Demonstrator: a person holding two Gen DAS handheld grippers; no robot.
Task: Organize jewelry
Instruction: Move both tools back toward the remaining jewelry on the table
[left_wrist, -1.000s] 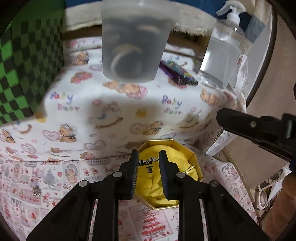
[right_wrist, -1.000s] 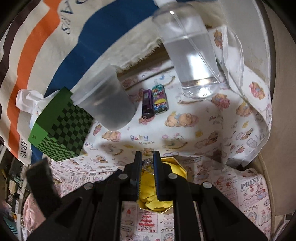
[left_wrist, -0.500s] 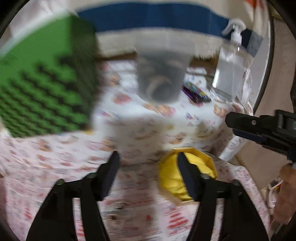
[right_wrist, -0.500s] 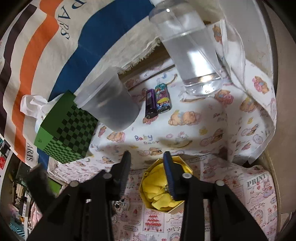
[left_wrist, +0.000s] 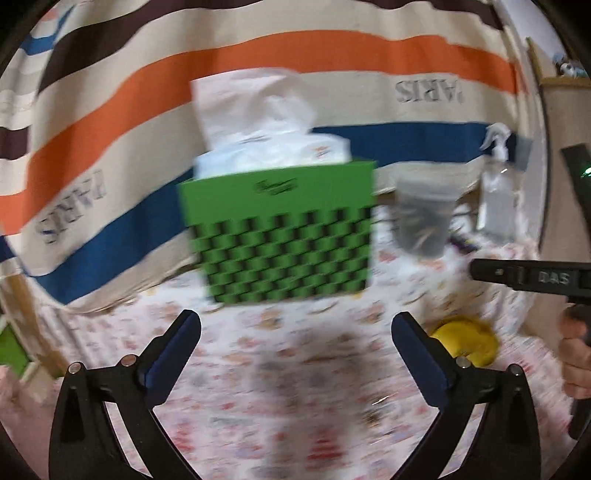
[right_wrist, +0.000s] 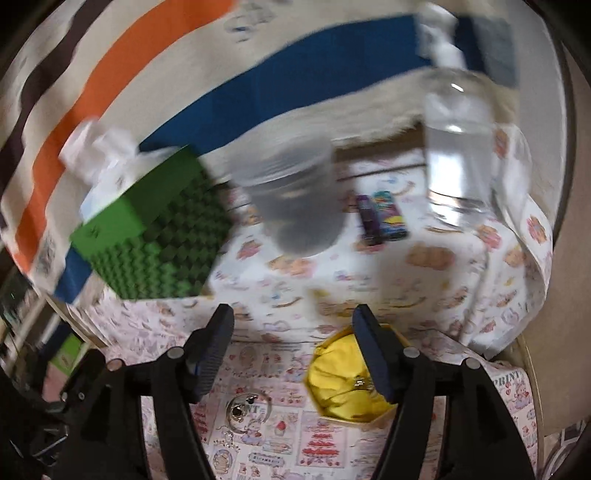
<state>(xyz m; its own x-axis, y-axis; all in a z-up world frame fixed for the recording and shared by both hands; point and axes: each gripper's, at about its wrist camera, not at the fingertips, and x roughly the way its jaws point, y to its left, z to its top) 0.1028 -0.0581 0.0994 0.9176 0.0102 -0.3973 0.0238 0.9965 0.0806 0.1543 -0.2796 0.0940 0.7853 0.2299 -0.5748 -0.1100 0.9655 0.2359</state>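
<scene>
The left wrist view was smeared with blur. It showed the left gripper (left_wrist: 295, 332) with its fingers spread wide and nothing between them, facing a green checkered tissue box (left_wrist: 280, 232) at twelve o'clock. A frosted plastic cup (left_wrist: 423, 221) and a clear pump bottle (left_wrist: 496, 199) stood at about one o'clock, before a striped cloth (left_wrist: 110, 110) printed "PARIS". At three o'clock a finger of the right gripper (left_wrist: 528, 278) crossed the edge of that view, and only a yellow patch of the jewelry box (left_wrist: 465, 341) showed below it.

The right wrist view gave what the other did not: the gold-rimmed jewelry box (right_wrist: 351, 376) with its yellow lining, partly behind the right finger, a glint of jewelry on the lining close against that finger. A ring-shaped piece (right_wrist: 245, 408) lay on the printed tablecloth (right_wrist: 295, 443) at about six o'clock, between and below the fingertips, outside the box. The right gripper (right_wrist: 293, 325) was likewise spread apart, holding nothing. Two small dark items (right_wrist: 382, 219) lay near the bottle (right_wrist: 458, 147).
</scene>
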